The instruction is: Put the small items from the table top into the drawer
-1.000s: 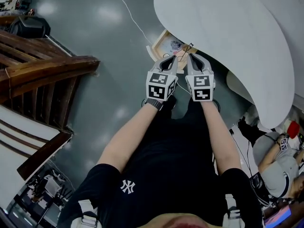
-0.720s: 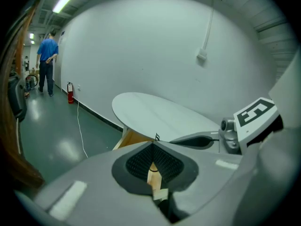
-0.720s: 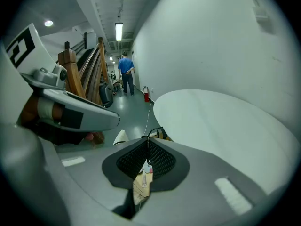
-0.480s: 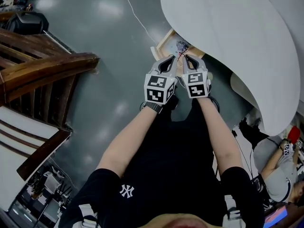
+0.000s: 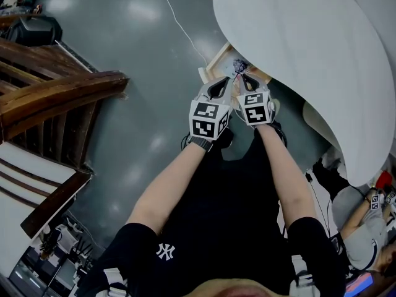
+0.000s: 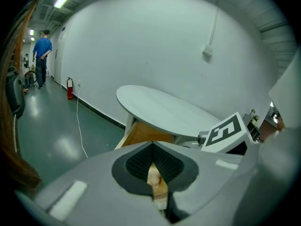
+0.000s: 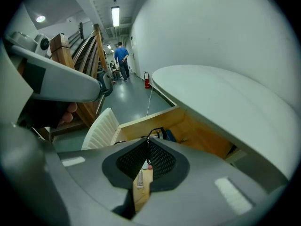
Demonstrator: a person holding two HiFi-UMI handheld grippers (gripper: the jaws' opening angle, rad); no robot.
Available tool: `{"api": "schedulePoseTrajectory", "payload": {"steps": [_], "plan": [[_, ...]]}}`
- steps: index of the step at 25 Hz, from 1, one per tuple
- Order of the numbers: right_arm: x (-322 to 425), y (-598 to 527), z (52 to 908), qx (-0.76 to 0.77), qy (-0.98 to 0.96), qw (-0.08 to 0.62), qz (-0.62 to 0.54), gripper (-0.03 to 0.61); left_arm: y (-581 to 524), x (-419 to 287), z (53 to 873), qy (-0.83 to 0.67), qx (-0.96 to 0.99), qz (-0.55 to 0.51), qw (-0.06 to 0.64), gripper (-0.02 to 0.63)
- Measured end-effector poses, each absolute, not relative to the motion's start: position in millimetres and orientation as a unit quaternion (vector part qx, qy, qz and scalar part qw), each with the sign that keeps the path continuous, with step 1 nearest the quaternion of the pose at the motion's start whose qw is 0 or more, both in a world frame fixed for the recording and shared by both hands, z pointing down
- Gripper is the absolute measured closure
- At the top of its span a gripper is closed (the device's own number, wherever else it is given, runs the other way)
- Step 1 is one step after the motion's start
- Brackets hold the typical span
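My right tongs (image 7: 147, 142) are closed on a thin dark cable (image 7: 151, 134), which curls up from the pinched tips. My left tongs (image 6: 153, 147) are closed too, pads pressed together. A tan patch shows through the slit below them, and I cannot tell whether it is something held or just the wood underneath. From above, the two tongs sit side by side with their tips nearly touching and angled downward, the left beside the right. Both hang over the open wooden drawer (image 5: 209, 60), and the cable sits right above its inside. A blue thing (image 7: 169, 135) and more dark wire already lie in the drawer towards its back. The drawer juts out from under the white oval worktop (image 5: 297, 42), whose edge overhangs the rear of it. Beyond the drawer's front there is glossy grey floor (image 5: 124, 42).
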State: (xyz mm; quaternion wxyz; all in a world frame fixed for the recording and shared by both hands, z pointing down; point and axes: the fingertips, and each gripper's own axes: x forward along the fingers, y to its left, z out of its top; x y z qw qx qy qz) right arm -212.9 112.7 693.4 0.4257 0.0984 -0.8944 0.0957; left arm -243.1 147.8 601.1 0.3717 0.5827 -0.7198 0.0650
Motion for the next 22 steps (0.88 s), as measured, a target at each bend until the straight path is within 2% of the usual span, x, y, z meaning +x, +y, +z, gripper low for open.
{"api": "schedulePoseTrajectory", "payload": {"steps": [5,7,10,18,22], "plan": [[-218,115,715,0.085,-0.891,0.433,0.103,0.535,149,-246,612,-0.724,0.578,0.064,0.371,0.614],[-217,116,718,0.077,-0.889,0.439,0.110,0.490,150,-246,612,-0.725,0.576,0.064,0.372,0.614],[-217,115,713,0.075,-0.889,0.438,0.114,0.480,151,-247,608,-0.727,0.573,0.062,0.373,0.614],[-205,119,677,0.083,-0.901,0.416,0.094,0.549,155,-236,595,-0.725,0.576,0.062,0.373,0.614],[-203,116,634,0.090,-0.911,0.390,0.096,0.552,152,-231,572,-0.721,0.584,0.057,0.368,0.614]]}}
